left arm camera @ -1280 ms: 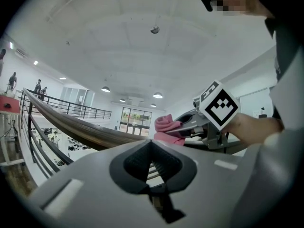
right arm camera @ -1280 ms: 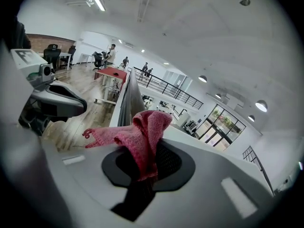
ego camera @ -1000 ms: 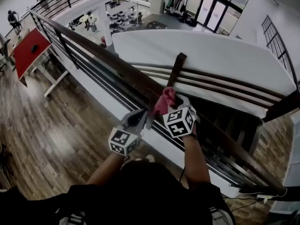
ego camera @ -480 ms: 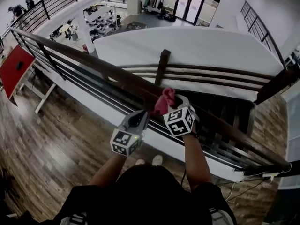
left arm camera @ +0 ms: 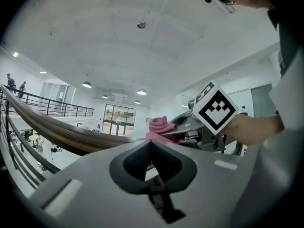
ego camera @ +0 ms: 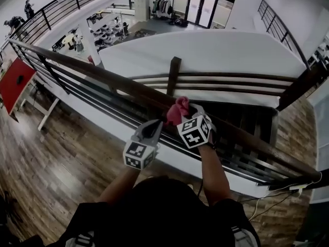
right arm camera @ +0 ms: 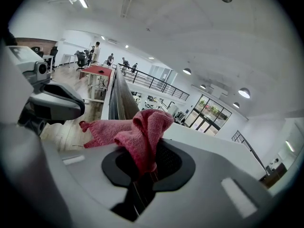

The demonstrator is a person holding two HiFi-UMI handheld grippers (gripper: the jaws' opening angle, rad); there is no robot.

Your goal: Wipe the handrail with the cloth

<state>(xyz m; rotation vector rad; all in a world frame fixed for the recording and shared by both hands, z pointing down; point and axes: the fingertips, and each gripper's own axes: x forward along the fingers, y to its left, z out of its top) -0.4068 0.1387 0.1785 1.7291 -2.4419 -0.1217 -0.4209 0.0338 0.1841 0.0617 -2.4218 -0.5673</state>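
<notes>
Gripping seen at right gripper (ego camera: 184,116): fingers clamped on pink cloth (ego camera: 176,110). Wad is left poking past fingertips and laid on handrail (ego camera: 103,75) top, so fabric does the rubbing. Left gripper (ego camera: 153,128) fingers shut, nothing held, parked just left of cloth, likely out of wipe path on purpose.

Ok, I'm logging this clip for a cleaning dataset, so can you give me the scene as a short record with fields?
handrail: dark wood, running across the head view
cloth: pink, bunched, over the handrail
right hand-held gripper: shut on the cloth
left hand-held gripper: shut, holding nothing, just left of the cloth
</notes>
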